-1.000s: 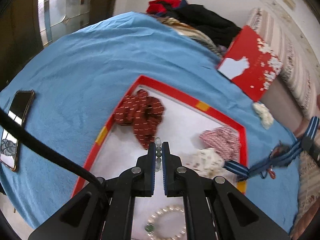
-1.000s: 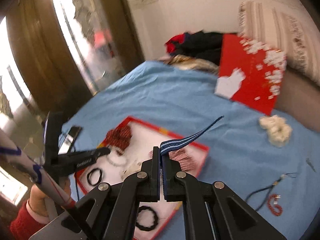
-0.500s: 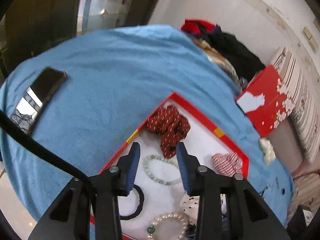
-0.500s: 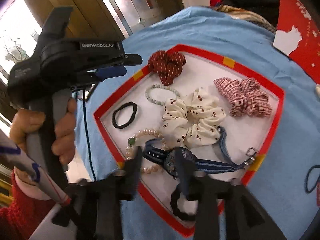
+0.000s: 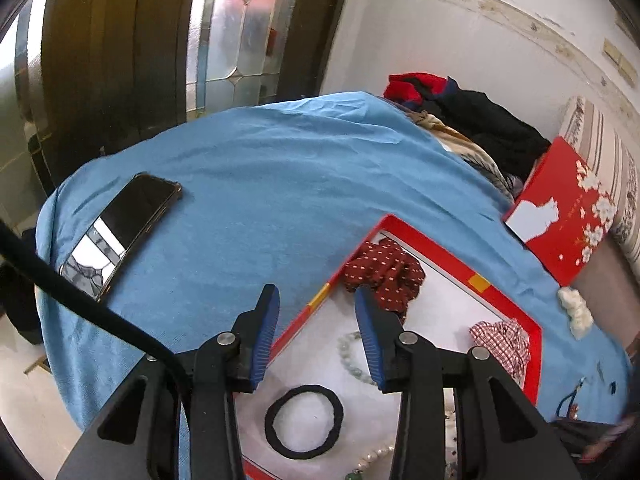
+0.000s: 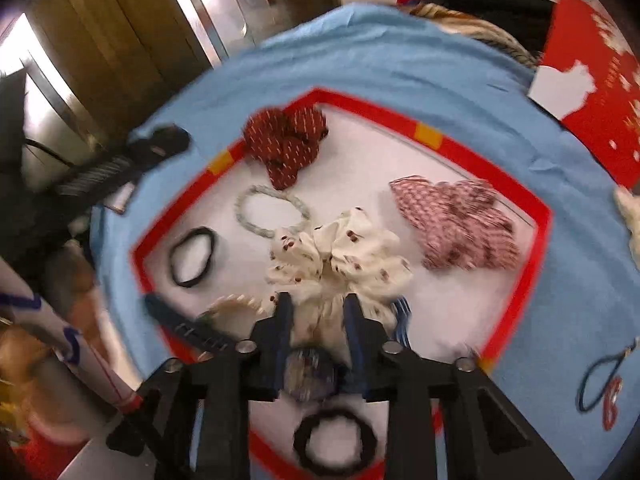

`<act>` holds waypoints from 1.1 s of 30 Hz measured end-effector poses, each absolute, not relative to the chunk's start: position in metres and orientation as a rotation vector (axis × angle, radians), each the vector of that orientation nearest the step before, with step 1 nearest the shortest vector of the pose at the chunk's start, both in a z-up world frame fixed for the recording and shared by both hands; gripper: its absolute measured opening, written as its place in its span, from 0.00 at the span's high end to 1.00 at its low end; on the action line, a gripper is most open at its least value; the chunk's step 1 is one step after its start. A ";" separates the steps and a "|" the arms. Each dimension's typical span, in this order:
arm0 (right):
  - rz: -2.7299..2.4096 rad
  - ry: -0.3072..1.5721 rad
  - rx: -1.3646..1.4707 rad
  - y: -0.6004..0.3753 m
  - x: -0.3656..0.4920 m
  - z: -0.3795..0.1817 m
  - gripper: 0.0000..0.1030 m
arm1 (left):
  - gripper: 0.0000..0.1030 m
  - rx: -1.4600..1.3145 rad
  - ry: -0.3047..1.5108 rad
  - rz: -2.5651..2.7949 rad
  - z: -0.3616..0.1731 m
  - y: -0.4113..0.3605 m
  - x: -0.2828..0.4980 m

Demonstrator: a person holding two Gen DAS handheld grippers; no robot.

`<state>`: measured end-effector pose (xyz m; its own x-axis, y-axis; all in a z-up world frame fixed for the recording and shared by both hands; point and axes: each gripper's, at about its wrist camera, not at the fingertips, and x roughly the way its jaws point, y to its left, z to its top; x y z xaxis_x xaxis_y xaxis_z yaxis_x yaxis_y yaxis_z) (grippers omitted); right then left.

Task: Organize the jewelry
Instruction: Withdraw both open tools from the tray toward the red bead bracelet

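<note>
A red-rimmed white tray (image 5: 448, 256) (image 6: 536, 240) lies on a blue cloth. In it are a dark red scrunchie (image 5: 384, 276) (image 6: 284, 140), a green bead bracelet (image 5: 352, 356) (image 6: 272, 208), a black hair tie (image 5: 304, 420) (image 6: 192, 256), a checked scrunchie (image 6: 456, 224), a white dotted scrunchie (image 6: 340, 256) and a pearl bracelet (image 6: 236, 308). My left gripper (image 5: 318, 336) is open over the tray's left rim, with nothing between its fingers. My right gripper (image 6: 318, 320) points steeply down, its jaws closing around the face of a blue-strapped watch (image 6: 308, 368). This view is blurred, and I see no firm grip.
A phone (image 5: 120, 236) lies on the blue cloth (image 5: 260, 184) at left. A red box (image 5: 560, 216), piled clothes (image 5: 480, 120) and a white fluffy piece (image 5: 576, 312) sit behind. A second black tie (image 6: 336, 440) lies in the tray; a cord with red beads (image 6: 600, 384) is outside it.
My left gripper opened, left the green bracelet in the tray and drew back to the left. My right gripper laid the watch in the tray, opened, then sank over its face.
</note>
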<state>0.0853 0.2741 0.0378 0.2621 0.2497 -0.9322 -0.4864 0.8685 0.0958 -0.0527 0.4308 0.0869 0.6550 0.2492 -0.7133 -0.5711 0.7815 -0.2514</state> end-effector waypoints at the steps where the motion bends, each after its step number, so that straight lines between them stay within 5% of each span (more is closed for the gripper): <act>1: 0.491 1.204 -0.243 0.280 0.093 0.032 0.75 | 0.63 -0.500 0.713 0.492 0.086 0.433 -0.054; 7: 0.434 1.179 -0.250 0.297 0.135 0.018 0.75 | 0.63 -0.501 0.717 0.505 0.085 0.435 -0.051; 13: 0.459 1.087 -0.164 0.269 0.125 0.068 0.68 | 0.63 -0.489 0.723 0.489 0.086 0.429 -0.046; 22: 0.171 1.012 -0.027 0.116 0.050 0.105 0.60 | 0.62 -0.439 0.708 0.406 0.105 0.388 -0.043; 33: -0.185 1.066 0.105 -0.063 -0.040 0.095 0.58 | 0.54 -0.279 0.749 0.037 0.129 0.238 -0.018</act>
<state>-0.0404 -0.0626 0.0953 0.4703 -0.1006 -0.8768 0.2014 0.9795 -0.0043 -0.0178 0.2378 0.1288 0.7334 -0.0658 -0.6766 -0.1324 0.9624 -0.2371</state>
